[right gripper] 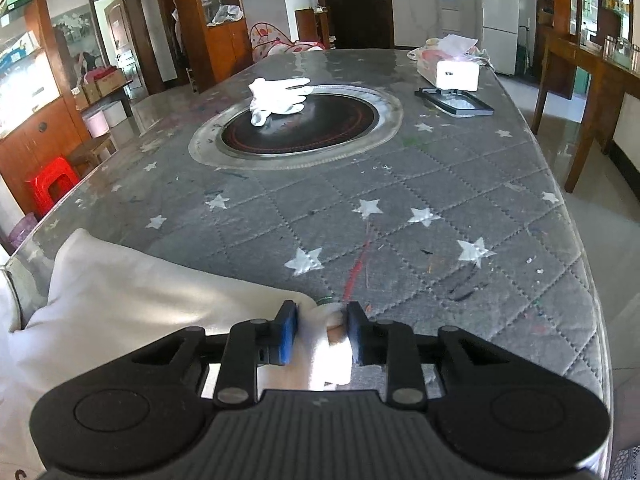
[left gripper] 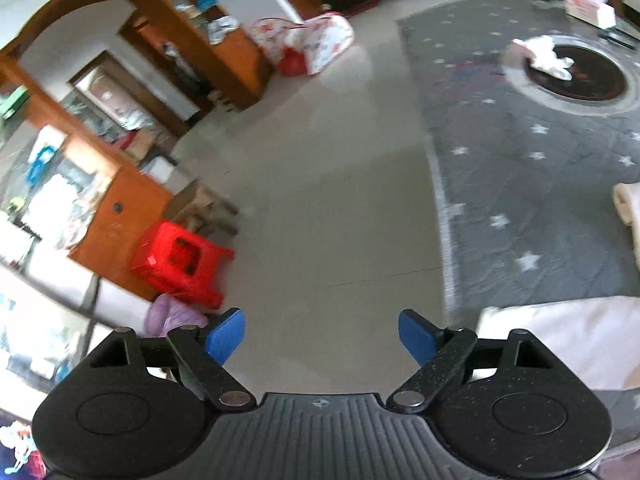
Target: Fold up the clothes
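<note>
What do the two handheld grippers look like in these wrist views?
Both match: the left gripper and right gripper have speckled black bodies, a ribbed centre plate, two round side housings, black linkage arms with silver pivot pins, and flat blue pads on the jaws. No cables or sleeves show.

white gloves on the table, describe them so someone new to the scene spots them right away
Find the grey star-patterned table cover, then the round black cooktop ringed in metal at its middle. The white gloves lie crumpled on the cooktop's far left rim, the only thing on it; the cream garment lies at the near edge.
</note>
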`<action>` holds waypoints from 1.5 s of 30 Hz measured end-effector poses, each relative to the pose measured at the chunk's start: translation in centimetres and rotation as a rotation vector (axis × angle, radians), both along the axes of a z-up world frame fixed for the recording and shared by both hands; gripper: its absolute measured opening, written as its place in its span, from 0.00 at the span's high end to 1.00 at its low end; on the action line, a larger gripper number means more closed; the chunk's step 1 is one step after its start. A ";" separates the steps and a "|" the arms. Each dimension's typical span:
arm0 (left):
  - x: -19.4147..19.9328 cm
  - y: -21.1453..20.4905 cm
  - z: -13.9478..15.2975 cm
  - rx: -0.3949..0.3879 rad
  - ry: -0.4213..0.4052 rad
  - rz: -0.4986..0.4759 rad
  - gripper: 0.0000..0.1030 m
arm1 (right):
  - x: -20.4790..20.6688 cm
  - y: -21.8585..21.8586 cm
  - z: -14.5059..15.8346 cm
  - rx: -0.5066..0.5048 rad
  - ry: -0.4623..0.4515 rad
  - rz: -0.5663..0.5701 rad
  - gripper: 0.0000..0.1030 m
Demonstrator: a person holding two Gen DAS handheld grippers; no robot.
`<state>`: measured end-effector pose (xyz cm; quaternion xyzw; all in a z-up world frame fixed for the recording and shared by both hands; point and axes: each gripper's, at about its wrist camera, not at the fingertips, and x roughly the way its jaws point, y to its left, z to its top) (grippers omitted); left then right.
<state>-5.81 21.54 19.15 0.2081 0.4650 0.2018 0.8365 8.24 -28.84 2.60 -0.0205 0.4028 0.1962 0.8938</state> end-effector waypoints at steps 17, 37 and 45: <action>3.5 -8.7 -9.2 -0.586 -0.153 -0.214 0.18 | -0.2 -1.4 0.0 0.042 -0.002 -0.029 0.68; 14.3 -16.8 -16.3 -0.689 -0.112 -0.323 0.55 | 0.4 -1.1 0.1 0.073 0.007 -0.021 0.84; 12.9 -16.7 -15.3 -0.766 -0.139 -0.384 0.89 | -0.6 -1.0 1.1 0.087 -0.022 -0.020 0.86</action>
